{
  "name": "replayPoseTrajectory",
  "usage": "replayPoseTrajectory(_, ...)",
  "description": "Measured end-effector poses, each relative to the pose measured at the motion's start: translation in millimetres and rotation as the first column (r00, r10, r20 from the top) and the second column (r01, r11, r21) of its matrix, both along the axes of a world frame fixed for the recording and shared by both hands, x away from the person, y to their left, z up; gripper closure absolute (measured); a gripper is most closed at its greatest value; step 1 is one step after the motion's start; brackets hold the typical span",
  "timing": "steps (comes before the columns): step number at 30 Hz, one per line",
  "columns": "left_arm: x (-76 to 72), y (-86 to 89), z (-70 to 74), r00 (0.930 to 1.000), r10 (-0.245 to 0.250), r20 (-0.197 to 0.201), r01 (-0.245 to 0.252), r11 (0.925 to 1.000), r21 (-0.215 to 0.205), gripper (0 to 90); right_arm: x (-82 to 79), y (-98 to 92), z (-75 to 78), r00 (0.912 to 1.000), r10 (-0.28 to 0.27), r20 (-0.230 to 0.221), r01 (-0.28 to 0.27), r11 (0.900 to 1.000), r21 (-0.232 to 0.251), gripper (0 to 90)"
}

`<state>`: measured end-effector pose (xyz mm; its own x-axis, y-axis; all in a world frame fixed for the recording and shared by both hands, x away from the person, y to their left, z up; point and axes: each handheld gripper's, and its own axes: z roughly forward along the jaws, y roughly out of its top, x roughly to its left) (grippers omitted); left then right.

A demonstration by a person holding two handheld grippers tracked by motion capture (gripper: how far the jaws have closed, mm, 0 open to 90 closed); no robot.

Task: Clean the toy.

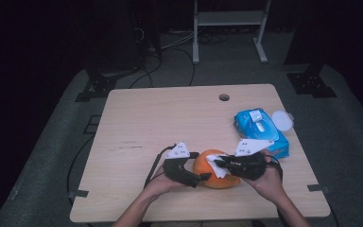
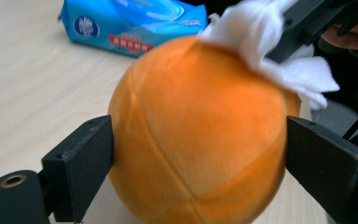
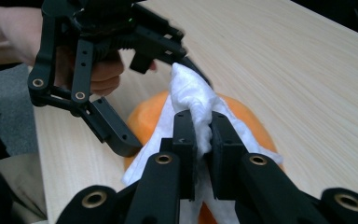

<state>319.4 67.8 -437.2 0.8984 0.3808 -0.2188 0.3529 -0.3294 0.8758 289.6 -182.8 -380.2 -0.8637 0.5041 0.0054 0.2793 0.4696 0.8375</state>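
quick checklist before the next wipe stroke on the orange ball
1. Left gripper holds the orange ball, a jaw on each side: ok.
2. Right gripper shut on the white wipe: ok.
3. Wipe lies on top of the ball: ok.
4. Ball rests on the table: ok.
5. Blue wipe pack stands apart from the ball: ok.
6. How firmly the left jaws press the ball: cannot tell.

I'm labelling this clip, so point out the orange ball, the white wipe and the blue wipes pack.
orange ball point(image 2: 200, 135), left gripper view, front face.
white wipe point(image 3: 193, 93), right gripper view, bunched top.
blue wipes pack point(image 1: 260, 125), high view, top.
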Motion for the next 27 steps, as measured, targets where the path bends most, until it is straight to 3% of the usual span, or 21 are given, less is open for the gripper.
replayPoseTrajectory(1, -0.1, 0.2, 0.3, 1.0000, 0.003, 0.003, -0.003, 1.0000, 0.001, 15.2, 0.2, -1.8, 0.7, 1.0000, -0.007, -0.003, 0.007, 1.000, -0.001, 81.5)
replayPoseTrajectory(4, -6.5, -4.3, 5.2, 0.9965, -0.014, 0.082, 0.011, 0.9992, 0.039, 23.0, -2.8, 2.5, 1.5, 0.9998, 0.009, -0.016, -0.009, 1.000, 0.010, 81.4)
replayPoseTrajectory(5, -9.6, -6.8, 6.6, 0.9927, -0.028, 0.117, 0.021, 0.9980, 0.060, 23.4, -4.8, 6.4, 1.6, 0.9997, 0.023, -0.010, -0.023, 1.000, 0.006, 81.4)
replayPoseTrajectory(8, -19.2, -13.0, 9.8, 0.9712, -0.082, 0.224, 0.054, 0.9905, 0.127, 24.5, -8.8, 15.3, 3.4, 0.9982, 0.059, -0.002, -0.059, 0.998, 0.008, 81.5)
replayPoseTrajectory(10, -22.9, -14.4, 10.4, 0.9599, -0.117, 0.255, 0.080, 0.9856, 0.149, 25.6, -9.5, 15.3, 5.6, 0.9984, 0.054, 0.018, -0.054, 0.999, -0.007, 81.5)
replayPoseTrajectory(12, -24.0, -14.0, 10.0, 0.9547, -0.132, 0.267, 0.091, 0.9829, 0.160, 25.7, -7.1, 7.8, 8.6, 0.9993, 0.012, 0.034, -0.012, 1.000, -0.016, 81.5)
replayPoseTrajectory(13, -23.0, -13.2, 9.3, 0.9576, -0.125, 0.259, 0.088, 0.9846, 0.151, 25.2, -4.9, 2.9, 9.0, 0.9989, -0.010, 0.045, 0.011, 0.999, -0.033, 81.5)
replayPoseTrajectory(14, -20.8, -12.2, 8.6, 0.9649, -0.111, 0.238, 0.081, 0.9875, 0.135, 22.3, -2.5, -2.4, 8.1, 0.9986, -0.030, 0.044, 0.032, 0.999, -0.040, 81.5)
replayPoseTrajectory(16, -13.7, -11.1, 6.7, 0.9861, -0.062, 0.154, 0.047, 0.9941, 0.098, 13.3, 2.0, -11.5, 4.0, 0.9987, -0.048, 0.015, 0.049, 0.998, -0.033, 81.6)
replayPoseTrajectory(17, -10.1, -10.3, 5.3, 0.9937, -0.044, 0.103, 0.035, 0.9961, 0.081, 9.9, 3.2, -14.0, 2.0, 0.9986, -0.053, 0.009, 0.053, 0.998, -0.036, 81.6)
replayPoseTrajectory(18, -7.9, -9.7, 3.4, 0.9969, -0.037, 0.069, 0.032, 0.9974, 0.065, 9.9, 3.5, -15.4, 0.9, 0.9982, -0.059, 0.003, 0.059, 0.998, -0.036, 81.6)
replayPoseTrajectory(19, -7.4, -9.3, 1.9, 0.9978, -0.040, 0.052, 0.037, 0.9979, 0.053, 11.0, 3.6, -15.9, 1.1, 0.9984, -0.057, 0.003, 0.057, 0.998, -0.032, 81.6)
replayPoseTrajectory(23, -12.9, -11.6, 5.2, 0.9930, -0.058, 0.103, 0.050, 0.9950, 0.087, 19.7, -3.7, -2.8, 4.5, 0.9998, -0.016, 0.008, 0.016, 1.000, -0.025, 81.5)
replayPoseTrajectory(27, -24.5, -20.2, 7.2, 0.9745, -0.104, 0.199, 0.071, 0.9834, 0.167, 22.0, -13.9, 18.1, 4.9, 0.9984, 0.052, 0.021, -0.051, 0.998, -0.038, 81.6)
